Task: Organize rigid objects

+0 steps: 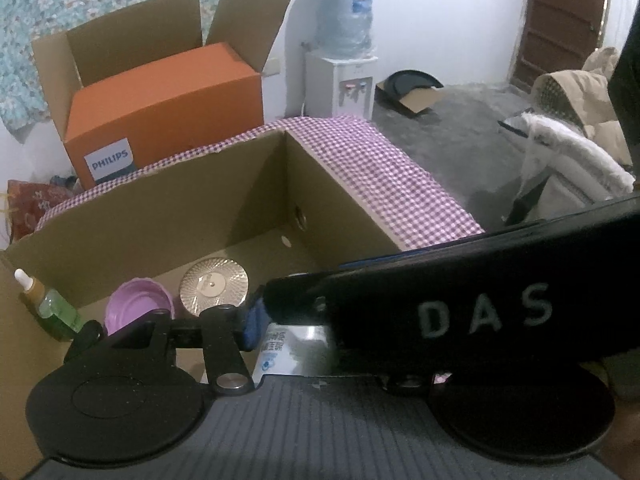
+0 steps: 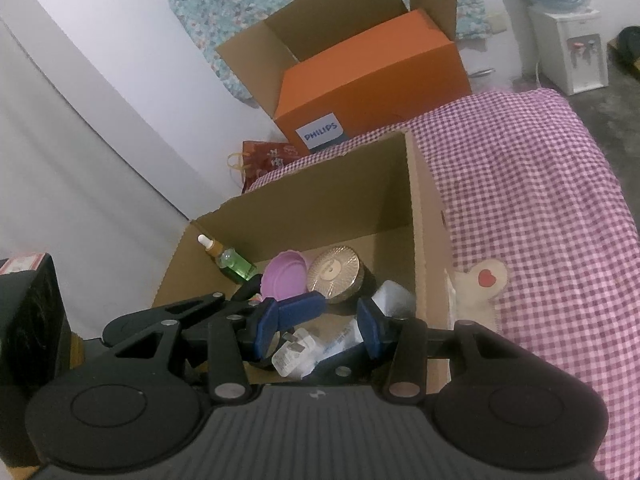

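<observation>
**Both Jaws Parted Over the Box**

Jaws of the right gripper [image 2: 322, 330] stand apart over a white plug adapter [image 2: 294, 354], pads clear of it. Whether the left gripper [image 1: 296, 320] grips anything, I cannot tell. At 12 o'clock sits the open corrugated cardboard box [image 2: 320, 200] on checked cloth [image 2: 540, 200], holding a ribbed gold round tin [image 2: 334, 272], smooth lilac lid [image 2: 285, 276] and green dropper bottle [image 2: 234, 264].

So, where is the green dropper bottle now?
In both wrist views the green dropper bottle leans in the cardboard box's far left corner, just left of the purple lid.
</observation>
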A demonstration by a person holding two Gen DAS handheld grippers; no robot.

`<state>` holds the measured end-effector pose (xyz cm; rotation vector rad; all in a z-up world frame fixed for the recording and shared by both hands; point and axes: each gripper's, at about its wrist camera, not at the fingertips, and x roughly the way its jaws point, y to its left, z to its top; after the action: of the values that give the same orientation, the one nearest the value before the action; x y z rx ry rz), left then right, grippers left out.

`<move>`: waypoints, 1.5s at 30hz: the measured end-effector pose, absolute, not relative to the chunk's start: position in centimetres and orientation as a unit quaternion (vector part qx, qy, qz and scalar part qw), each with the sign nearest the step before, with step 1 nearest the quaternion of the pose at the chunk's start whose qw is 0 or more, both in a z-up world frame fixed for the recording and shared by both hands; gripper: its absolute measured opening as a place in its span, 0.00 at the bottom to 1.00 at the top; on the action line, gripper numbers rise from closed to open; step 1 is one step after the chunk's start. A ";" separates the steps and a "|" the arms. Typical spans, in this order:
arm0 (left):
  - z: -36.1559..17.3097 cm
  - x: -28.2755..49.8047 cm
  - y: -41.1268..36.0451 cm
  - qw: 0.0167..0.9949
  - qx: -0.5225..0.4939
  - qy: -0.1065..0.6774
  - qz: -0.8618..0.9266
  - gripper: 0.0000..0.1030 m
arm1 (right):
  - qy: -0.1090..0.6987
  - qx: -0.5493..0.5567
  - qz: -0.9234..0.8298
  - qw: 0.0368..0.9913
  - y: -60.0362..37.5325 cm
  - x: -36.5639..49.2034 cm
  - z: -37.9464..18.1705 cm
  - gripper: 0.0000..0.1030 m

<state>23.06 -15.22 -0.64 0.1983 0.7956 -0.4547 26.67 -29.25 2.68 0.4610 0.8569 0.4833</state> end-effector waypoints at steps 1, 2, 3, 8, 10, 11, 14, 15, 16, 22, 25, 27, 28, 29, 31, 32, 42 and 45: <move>-0.5 23.0 -15.1 0.893 0.092 0.382 -0.219 0.55 | 0.406 0.221 0.229 0.857 -29.4 26.6 2.8 0.46; -0.2 22.8 -14.9 0.895 0.089 0.379 -0.219 0.56 | 0.403 0.223 0.228 0.858 -29.5 26.4 2.9 0.46; 0.0 22.7 -14.7 0.897 0.086 0.375 -0.218 0.56 | 0.399 0.225 0.227 0.859 -29.8 26.3 3.1 0.46; 2.1 21.7 -13.1 0.913 0.068 0.344 -0.209 0.60 | 0.380 0.239 0.228 0.864 -30.8 25.3 4.5 0.46; 2.9 21.2 -12.5 0.917 0.060 0.336 -0.207 0.61 | 0.372 0.245 0.228 0.866 -31.1 24.8 5.0 0.46; 3.2 21.0 -12.2 0.919 0.056 0.333 -0.205 0.62 | 0.367 0.250 0.228 0.867 -31.3 24.5 5.2 0.46; 3.8 20.0 -11.4 0.925 0.046 0.321 -0.199 0.68 | 0.356 0.265 0.230 0.867 -31.8 23.4 6.0 0.46; 3.9 19.6 -11.2 0.926 0.042 0.318 -0.198 0.70 | 0.353 0.268 0.229 0.867 -31.9 23.0 6.1 0.47; 4.1 19.2 -11.0 0.928 0.039 0.316 -0.196 0.71 | 0.349 0.273 0.229 0.867 -32.0 22.6 6.3 0.47; 4.5 16.7 -9.6 0.932 0.022 0.307 -0.193 0.80 | 0.335 0.291 0.222 0.868 -32.1 19.3 6.8 0.49; 4.4 15.4 -8.9 0.933 0.021 0.306 -0.191 0.87 | 0.327 0.292 0.216 0.872 -32.1 17.6 7.2 0.53; 4.2 14.3 -8.6 0.933 0.024 0.306 -0.189 0.93 | 0.322 0.290 0.211 0.876 -32.0 16.5 7.4 0.53; 4.2 13.8 -8.5 0.933 0.025 0.306 -0.188 0.94 | 0.321 0.289 0.209 0.877 -31.9 16.0 7.5 0.53; 4.1 13.4 -8.3 0.933 0.027 0.306 -0.186 0.96 | 0.321 0.289 0.208 0.878 -31.7 15.6 7.5 0.54; 4.1 12.5 -8.0 0.934 0.028 0.306 -0.182 0.99 | 0.323 0.287 0.207 0.878 -31.4 14.9 7.5 0.56; 4.1 12.1 -7.8 0.935 0.028 0.305 -0.181 1.00 | 0.324 0.286 0.207 0.877 -31.3 14.5 7.5 0.58; 5.1 8.9 -6.2 0.942 0.029 0.299 -0.147 1.00 | 0.318 0.254 0.194 0.892 -30.2 10.7 8.5 0.74; 5.5 8.0 -5.9 0.943 0.032 0.298 -0.143 1.00 | 0.310 0.234 0.191 0.902 -29.7 9.5 9.1 0.82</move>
<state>8.05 -5.86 5.49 0.0657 0.6080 -0.2924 9.47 -29.75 9.11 0.4833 0.6412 0.3950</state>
